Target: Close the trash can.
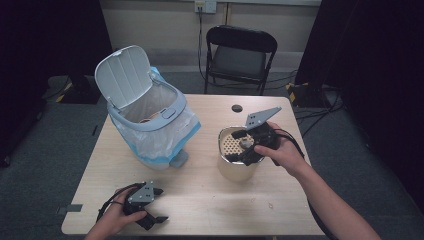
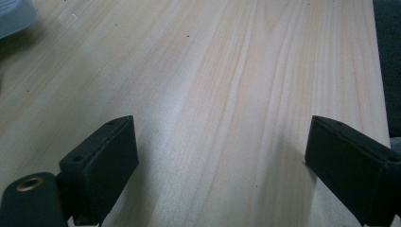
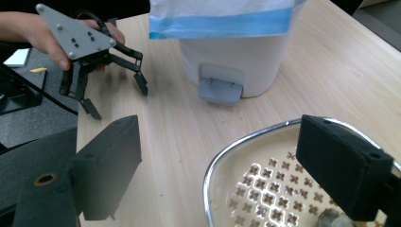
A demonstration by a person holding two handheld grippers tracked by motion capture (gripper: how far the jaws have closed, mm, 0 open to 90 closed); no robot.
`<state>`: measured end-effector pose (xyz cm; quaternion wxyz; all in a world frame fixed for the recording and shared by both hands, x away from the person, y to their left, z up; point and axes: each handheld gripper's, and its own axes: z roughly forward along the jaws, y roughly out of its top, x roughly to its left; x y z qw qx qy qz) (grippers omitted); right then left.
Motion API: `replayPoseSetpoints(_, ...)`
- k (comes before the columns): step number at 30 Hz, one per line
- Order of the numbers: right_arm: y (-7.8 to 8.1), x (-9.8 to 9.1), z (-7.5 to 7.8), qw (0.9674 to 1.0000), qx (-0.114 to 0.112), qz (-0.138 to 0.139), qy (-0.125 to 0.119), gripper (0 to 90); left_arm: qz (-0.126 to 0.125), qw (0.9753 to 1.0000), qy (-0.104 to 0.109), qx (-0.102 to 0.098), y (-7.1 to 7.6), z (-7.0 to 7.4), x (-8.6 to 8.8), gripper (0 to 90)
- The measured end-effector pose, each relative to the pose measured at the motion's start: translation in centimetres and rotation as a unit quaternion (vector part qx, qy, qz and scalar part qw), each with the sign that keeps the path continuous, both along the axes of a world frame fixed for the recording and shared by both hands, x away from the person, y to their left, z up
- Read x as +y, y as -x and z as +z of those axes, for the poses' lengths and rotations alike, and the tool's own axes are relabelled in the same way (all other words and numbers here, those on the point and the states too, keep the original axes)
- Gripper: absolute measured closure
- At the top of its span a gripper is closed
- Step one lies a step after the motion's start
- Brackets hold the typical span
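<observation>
Two tongs show in the high view: the right tongs hang over the cream pot at the right of the desk, jaws apart with nothing between them, and the left tongs rest at the near left edge, open as well. A white bin stands at the far left of the desk with its lid swung up and a blue-edged bag lining it (the pot sits well apart from it). A black chair stands on the floor beyond

Left gripper view: both jaws are spread wide over bare wood grain of the desk, empty, holding nothing

Right gripper view: the jaws are spread; the right one sits above the pot, whose chrome rim frames a perforated insert with cross-shaped holes. Past it the bin shows its grey pedal, and the left tongs hover open near the desk's edge, in a hand
</observation>
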<state>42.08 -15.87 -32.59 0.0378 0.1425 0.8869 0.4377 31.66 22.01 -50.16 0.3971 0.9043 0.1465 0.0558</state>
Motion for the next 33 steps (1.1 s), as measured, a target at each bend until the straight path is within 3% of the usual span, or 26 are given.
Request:
replayPoseSetpoints(11,1.5,-1.1,-1.7,1.0,0.0,0.001,0.004,14.4,0.001,1.0,0.001,-0.001,0.0,0.0,0.0,9.5)
replayPoseSetpoints(20,2.9,-2.1,-4.7,0.9998,0.019,0.0,0.001,14.4,0.001,1.0,0.003,0.0,0.0,0.0,0.0,9.4)
replayPoseSetpoints(26,3.4,-2.4,-5.9,0.9997,0.022,0.0,0.006,14.4,0.0,1.0,0.001,-0.002,0.0,0.0,0.0,9.4)
replayPoseSetpoints(28,3.6,-2.5,-6.4,0.9998,0.02,-0.002,0.006,14.1,0.001,1.0,0.001,-0.001,0.0,0.0,0.0,9.4)
replayPoseSetpoints(30,3.9,-2.8,-7.0,0.9999,0.001,-0.016,-0.001,13.9,0.001,1.0,0.001,-0.001,0.0,0.0,0.0,9.4)
replayPoseSetpoints(33,4.0,-3.0,-7.1,0.9996,-0.002,-0.024,-0.013,14.1,0.002,1.0,0.001,-0.001,0.0,0.0,0.0,9.4)
